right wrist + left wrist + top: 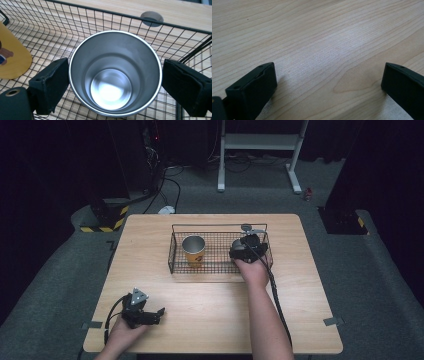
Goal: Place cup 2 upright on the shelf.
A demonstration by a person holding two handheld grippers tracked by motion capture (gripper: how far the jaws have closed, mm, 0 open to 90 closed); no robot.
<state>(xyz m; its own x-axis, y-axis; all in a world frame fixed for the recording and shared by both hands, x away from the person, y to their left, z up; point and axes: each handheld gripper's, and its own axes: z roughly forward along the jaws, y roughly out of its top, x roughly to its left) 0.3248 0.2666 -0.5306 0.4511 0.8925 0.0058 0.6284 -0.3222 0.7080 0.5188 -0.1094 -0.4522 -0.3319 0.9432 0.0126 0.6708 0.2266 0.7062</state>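
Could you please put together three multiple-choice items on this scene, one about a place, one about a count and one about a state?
1. Where does the steel cup stand?
A. Inside the wire basket
B. On the bare table beside the basket
C. On the floor

2. How many cups are in the basket?
A. One
B. Two
C. Four

3. How do the jaws of the left gripper stand?
A. Shut on a cup
B. Shut on a spoon
C. Open, with nothing between them

Answers:
1. A, since the right gripper view shows wire mesh under and around the cup.
2. B, since the steel cup and the yellow cup both stand in the basket.
3. C, since the left gripper view shows only bare table between its spread jaws.
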